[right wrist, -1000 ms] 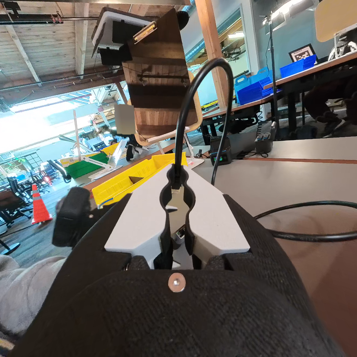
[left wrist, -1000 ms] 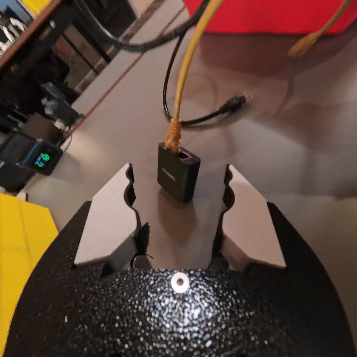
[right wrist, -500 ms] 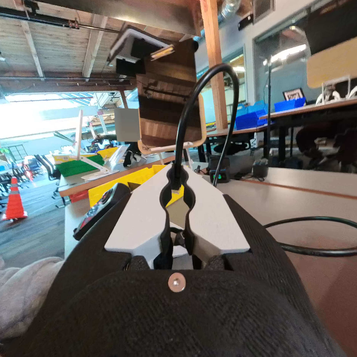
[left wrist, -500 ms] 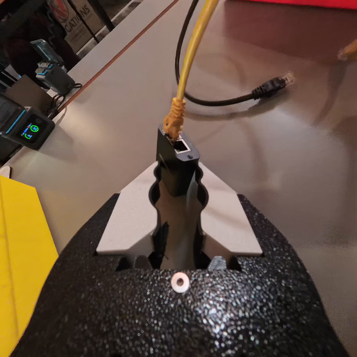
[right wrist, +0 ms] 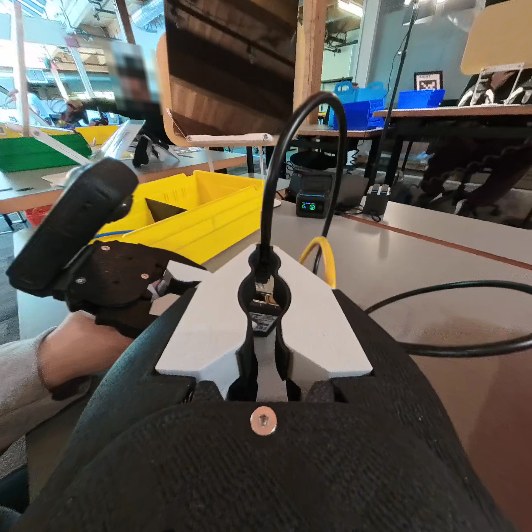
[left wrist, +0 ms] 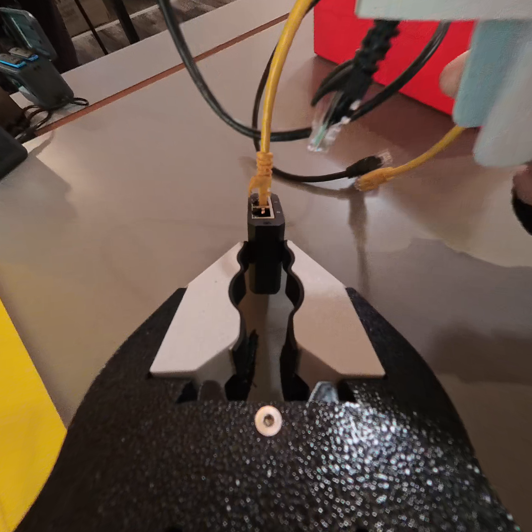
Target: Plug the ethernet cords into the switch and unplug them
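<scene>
My left gripper (left wrist: 264,248) is shut on a small black switch (left wrist: 266,230) standing upright on the table. A yellow ethernet cord (left wrist: 272,86) is plugged into its far port; the near port (left wrist: 262,213) is empty. My right gripper (right wrist: 264,254) is shut on the plug of a black ethernet cord (right wrist: 288,144). The plug (right wrist: 262,283) hangs just above the switch (right wrist: 263,315), apart from it. In the left wrist view the right gripper (left wrist: 503,86) is blurred at the upper right, its clear plug (left wrist: 322,135) above and right of the switch.
A loose yellow plug (left wrist: 371,180) and a loose black plug (left wrist: 365,165) lie on the table (left wrist: 129,201) behind the switch. A red box (left wrist: 403,43) stands at the back. A yellow bin (right wrist: 195,207) and a small charger with a lit screen (right wrist: 311,201) sit near the table edge. The gap from one gripper's tips to the other's is roughly 11 centimetres.
My left gripper closed on the switch and squared it up. My right gripper came down with the black plug until it hangs over the switch.
</scene>
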